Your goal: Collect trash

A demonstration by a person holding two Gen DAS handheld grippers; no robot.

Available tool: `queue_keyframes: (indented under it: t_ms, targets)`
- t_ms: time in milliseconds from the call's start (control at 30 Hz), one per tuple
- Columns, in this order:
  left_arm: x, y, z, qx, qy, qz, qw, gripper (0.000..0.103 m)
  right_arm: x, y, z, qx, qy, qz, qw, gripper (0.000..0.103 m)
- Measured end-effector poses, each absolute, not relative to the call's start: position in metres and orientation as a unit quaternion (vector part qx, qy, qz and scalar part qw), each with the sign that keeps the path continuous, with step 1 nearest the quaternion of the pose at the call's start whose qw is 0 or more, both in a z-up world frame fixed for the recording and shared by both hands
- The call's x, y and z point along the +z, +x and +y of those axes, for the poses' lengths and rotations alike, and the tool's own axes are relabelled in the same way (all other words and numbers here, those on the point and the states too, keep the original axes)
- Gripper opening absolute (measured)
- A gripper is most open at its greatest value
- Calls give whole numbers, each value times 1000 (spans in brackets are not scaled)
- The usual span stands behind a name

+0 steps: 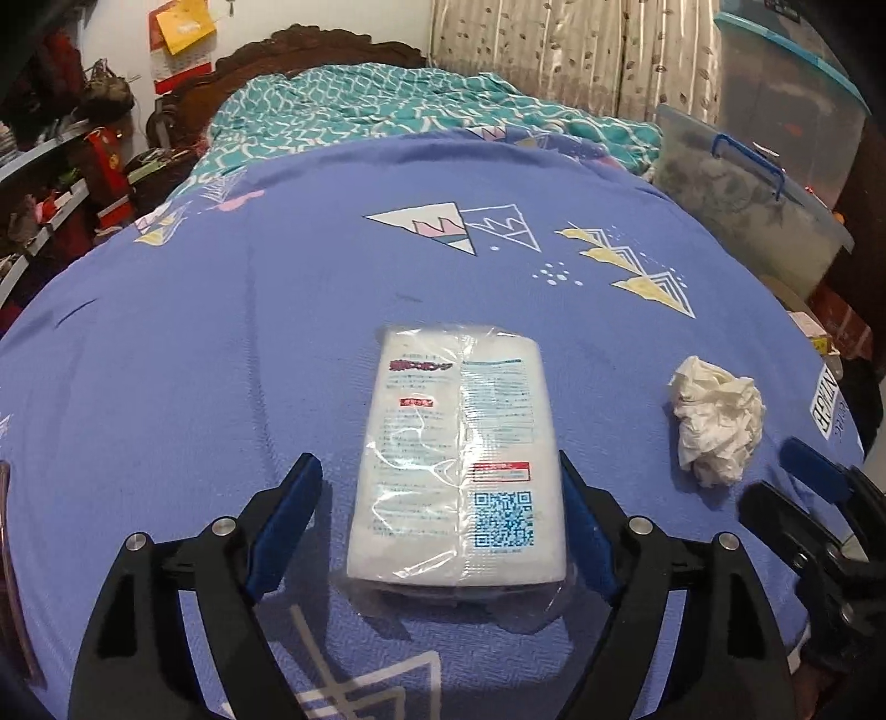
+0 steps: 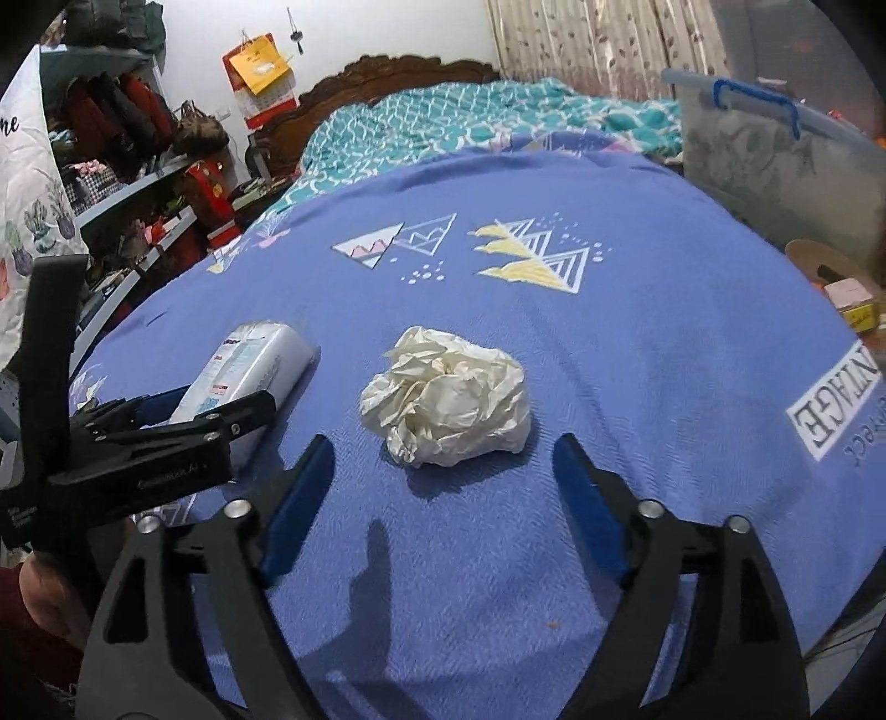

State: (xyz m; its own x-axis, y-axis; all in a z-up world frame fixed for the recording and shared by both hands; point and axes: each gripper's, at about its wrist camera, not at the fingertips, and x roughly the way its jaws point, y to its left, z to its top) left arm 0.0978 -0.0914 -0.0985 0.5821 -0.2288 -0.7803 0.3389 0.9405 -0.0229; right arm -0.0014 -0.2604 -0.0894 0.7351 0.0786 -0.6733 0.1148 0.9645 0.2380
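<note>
Straddling the plastic-wrapped pack (image 1: 457,459) on the bed (image 1: 194,343), the left gripper (image 1: 443,526) gapes wide, gripping nothing; slick film could slip. The right gripper (image 2: 443,504), equally wide and empty, might just nudge the crumpled tissue (image 2: 446,396) ahead.

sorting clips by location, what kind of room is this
Most likely a bedroom: a bed with a blue patterned sheet and carved wooden headboard, a teal quilt near its head, and curtains behind.
</note>
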Motion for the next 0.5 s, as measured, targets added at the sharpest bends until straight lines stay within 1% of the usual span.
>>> queue_keyframes:
  t_ms: [133, 333, 367, 400, 500]
  targets:
    - [-97, 97, -92, -154, 70, 424, 890, 79, -90, -10, -263, -16, 143, 359, 922, 85]
    - [-96, 96, -91, -150, 70, 420, 893, 80, -103, -16, -266, -21, 162, 373, 913, 87]
    - [-97, 95, -90, -149, 69, 419, 893, 80, -105, -16, -266, -21, 166, 376, 911, 88]
    - [-96, 95, -90, -149, 68, 418, 893, 81, -106, -16, -267, -21, 165, 373, 913, 92]
    - [-96, 94, -89, -146, 66, 416, 895, 82, -107, -16, -264, -24, 158, 371, 915, 96]
